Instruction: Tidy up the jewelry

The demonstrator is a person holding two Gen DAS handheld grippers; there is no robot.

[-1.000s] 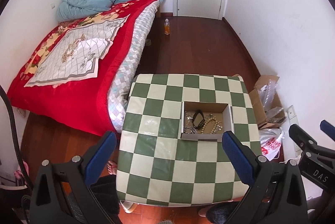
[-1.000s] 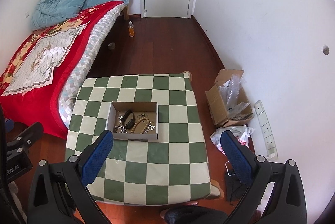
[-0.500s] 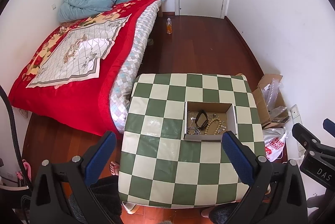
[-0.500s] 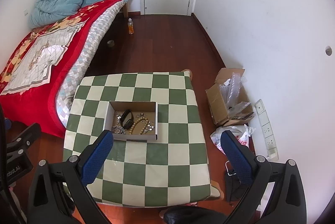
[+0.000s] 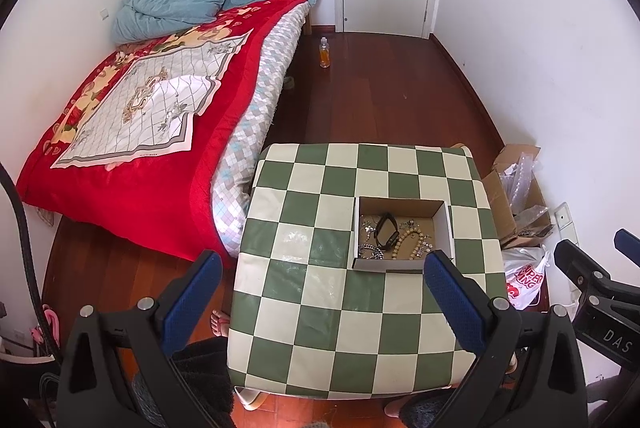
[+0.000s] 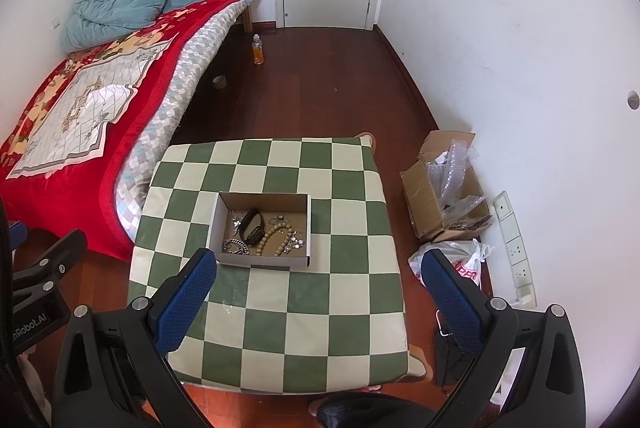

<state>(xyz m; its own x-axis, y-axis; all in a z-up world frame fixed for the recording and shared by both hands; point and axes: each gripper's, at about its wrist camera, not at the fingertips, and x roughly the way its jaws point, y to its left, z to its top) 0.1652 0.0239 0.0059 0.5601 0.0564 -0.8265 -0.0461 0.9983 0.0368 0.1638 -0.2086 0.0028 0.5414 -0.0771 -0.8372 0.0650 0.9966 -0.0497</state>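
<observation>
Faintly, "DAS" on right gripper (image 5: 608, 312)

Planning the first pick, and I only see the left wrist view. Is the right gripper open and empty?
Observer: Yes. The right wrist view shows the right gripper wide open, nothing between its fingers, over the checked table.
Operator: Anything on the floor past the cardboard box by the wall?
Observer: A white power strip lies along the wall, several sockets showing; your view catches only its end.
</observation>
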